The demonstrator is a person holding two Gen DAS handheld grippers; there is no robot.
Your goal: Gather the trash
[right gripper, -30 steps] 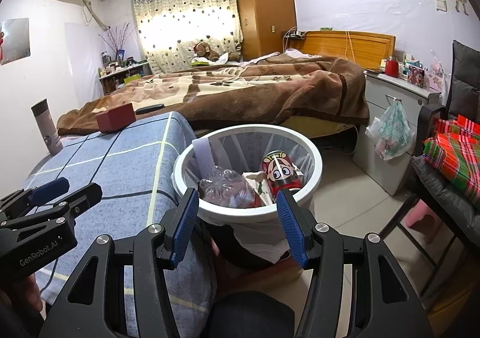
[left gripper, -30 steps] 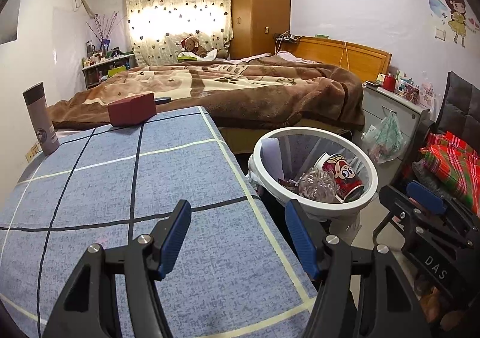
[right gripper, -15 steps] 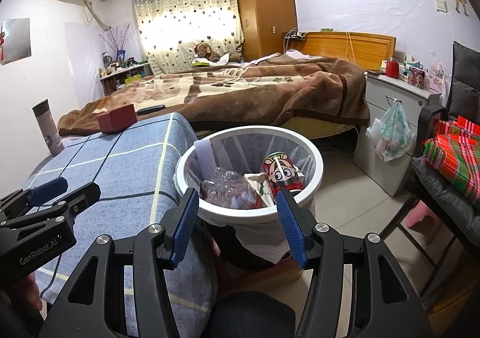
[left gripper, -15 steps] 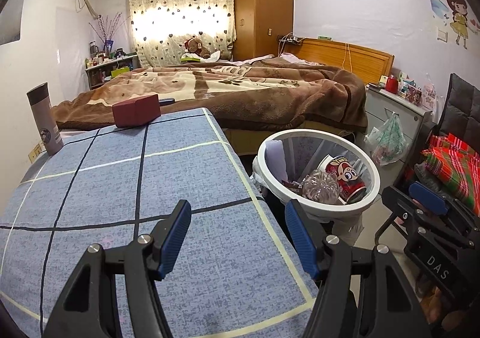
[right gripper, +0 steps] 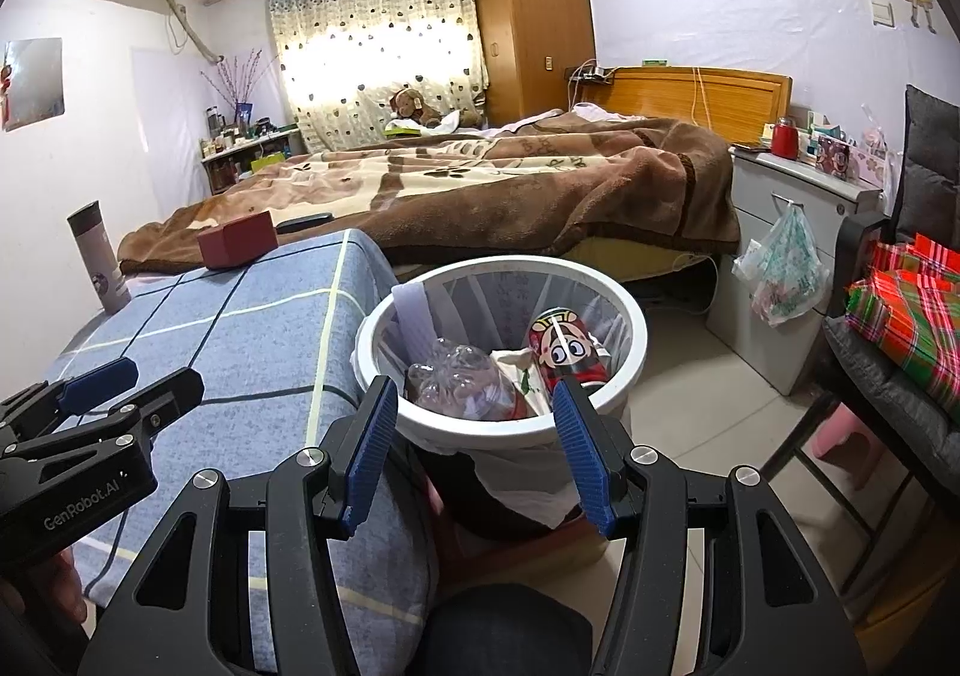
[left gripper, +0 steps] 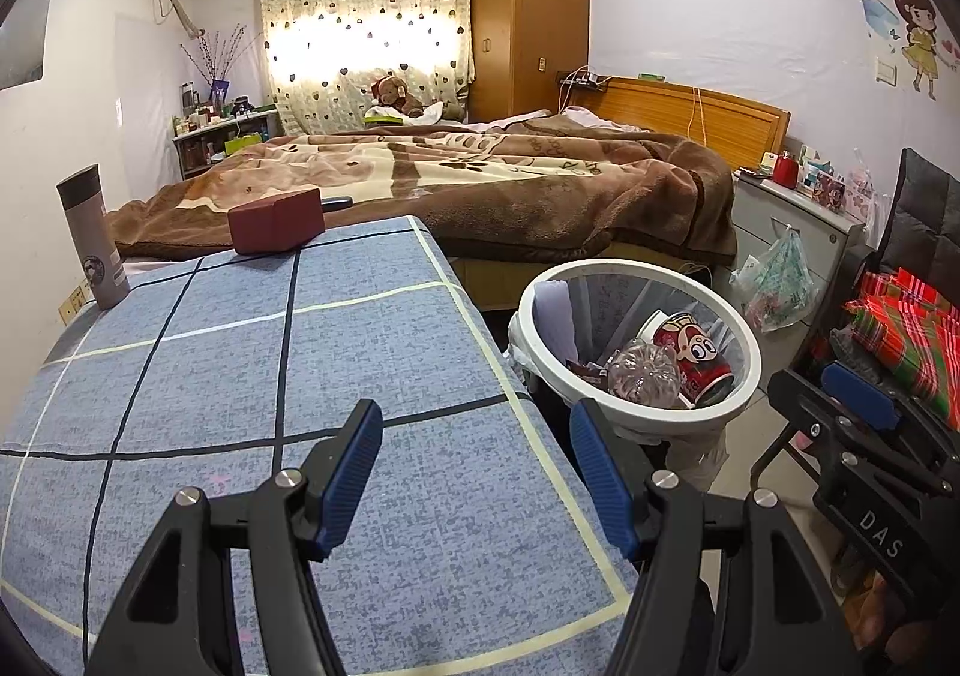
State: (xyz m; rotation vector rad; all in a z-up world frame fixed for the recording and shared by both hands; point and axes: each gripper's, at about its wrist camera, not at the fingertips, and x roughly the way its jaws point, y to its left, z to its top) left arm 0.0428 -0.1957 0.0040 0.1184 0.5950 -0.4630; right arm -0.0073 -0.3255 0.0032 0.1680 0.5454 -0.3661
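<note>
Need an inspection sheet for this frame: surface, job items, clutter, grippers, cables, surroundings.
Surface: blue checked tablecloth, no loose trash seen on it.
Job's things: white bin beside the table holds a clear plastic bottle, a red cartoon can and paper.
Clutter: maroon box and thermos at the table's far end.
Grippers: left gripper and right gripper both open, nothing between the fingers.
Cables: cords on the headboard.
Surroundings: bed with brown blanket, wardrobe, nightstand with hanging bag.

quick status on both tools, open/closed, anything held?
Left tool: open, holding nothing, over the blue table cover.
Right tool: open, holding nothing, in front of the trash bin.
</note>
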